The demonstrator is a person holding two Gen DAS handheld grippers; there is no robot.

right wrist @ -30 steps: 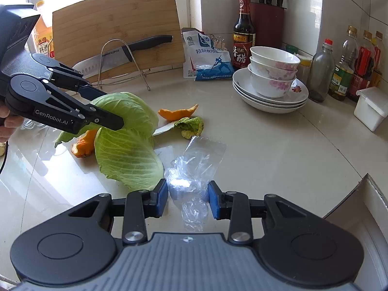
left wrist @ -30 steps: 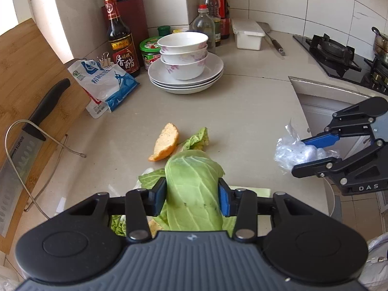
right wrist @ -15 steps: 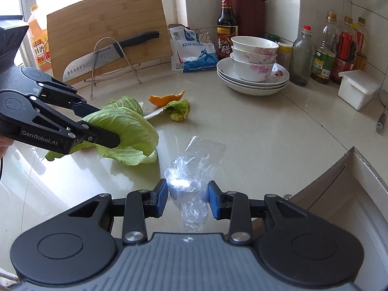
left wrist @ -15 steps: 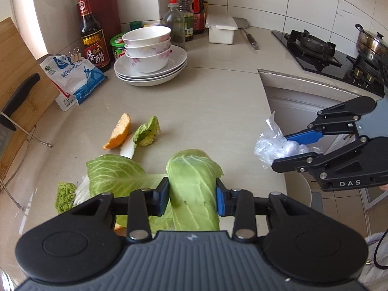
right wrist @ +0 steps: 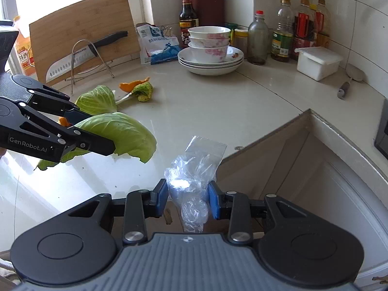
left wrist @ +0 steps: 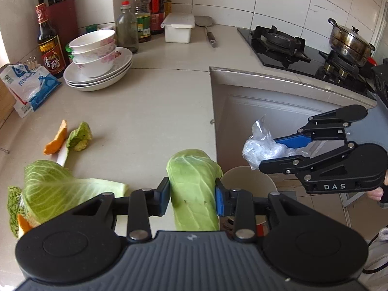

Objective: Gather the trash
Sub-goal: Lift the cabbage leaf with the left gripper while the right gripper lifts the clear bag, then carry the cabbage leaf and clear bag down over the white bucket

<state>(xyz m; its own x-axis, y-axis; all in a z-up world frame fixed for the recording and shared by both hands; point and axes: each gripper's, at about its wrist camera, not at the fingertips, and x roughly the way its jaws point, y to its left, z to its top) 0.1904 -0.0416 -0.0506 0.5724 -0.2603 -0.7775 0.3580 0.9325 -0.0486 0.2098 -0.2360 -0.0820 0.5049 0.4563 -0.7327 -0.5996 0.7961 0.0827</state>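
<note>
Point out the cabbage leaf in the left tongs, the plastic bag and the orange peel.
cabbage leaf [left wrist: 194, 189], left wrist view, middle of leaf.
plastic bag [right wrist: 191, 181], right wrist view, crumpled middle.
orange peel [left wrist: 57, 138], left wrist view, peel's middle.

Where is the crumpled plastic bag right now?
The crumpled plastic bag is pinched in the right hand-held gripper, past the counter edge, above a paper cup.

On the counter [left wrist: 155, 111] I see stacked bowls [left wrist: 93, 48] on plates [left wrist: 97, 77], a vinegar bottle [left wrist: 48, 46], a white box [left wrist: 178, 28], and a knife [right wrist: 82, 54] leaning at the cutting board [right wrist: 80, 31].
</note>
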